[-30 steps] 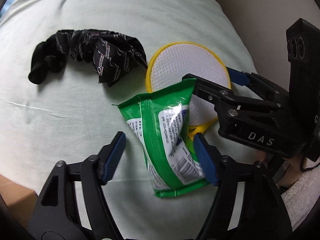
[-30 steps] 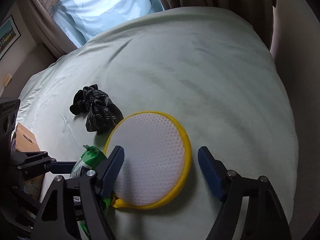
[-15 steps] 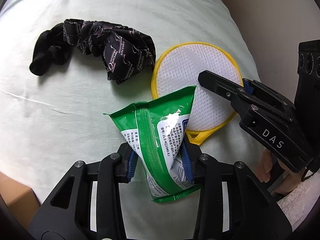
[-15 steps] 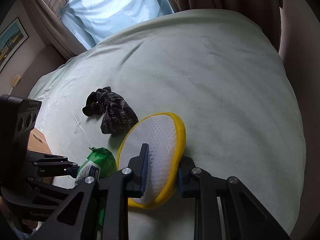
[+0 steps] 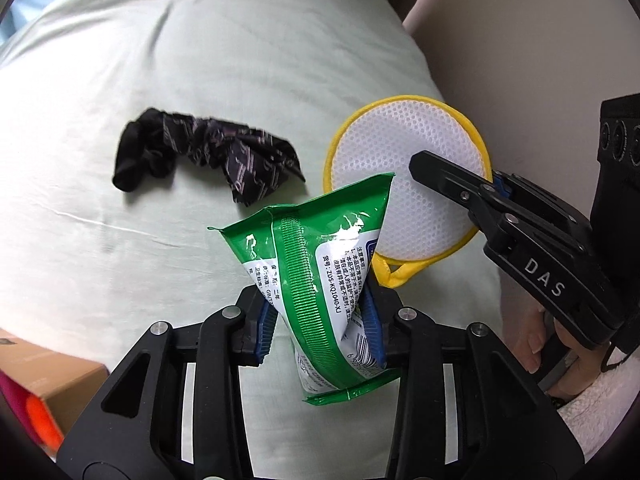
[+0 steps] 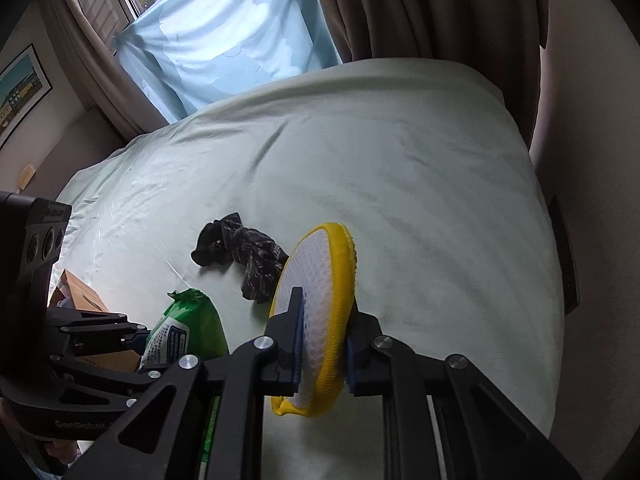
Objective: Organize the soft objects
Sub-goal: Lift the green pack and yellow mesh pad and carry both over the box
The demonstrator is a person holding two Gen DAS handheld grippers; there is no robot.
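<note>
Left wrist: wipes pack [image 5: 320,280] between claw [image 5: 320,330] pads.

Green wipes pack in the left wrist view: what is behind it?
Behind the green wipes pack shows the yellow-rimmed mesh pad, held by the right gripper. The pad's lower left edge is covered by the pack, as is the bedsheet directly behind.

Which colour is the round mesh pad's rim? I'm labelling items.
Yellow, around white mesh; the round mesh pad shows best in the left wrist view.
</note>
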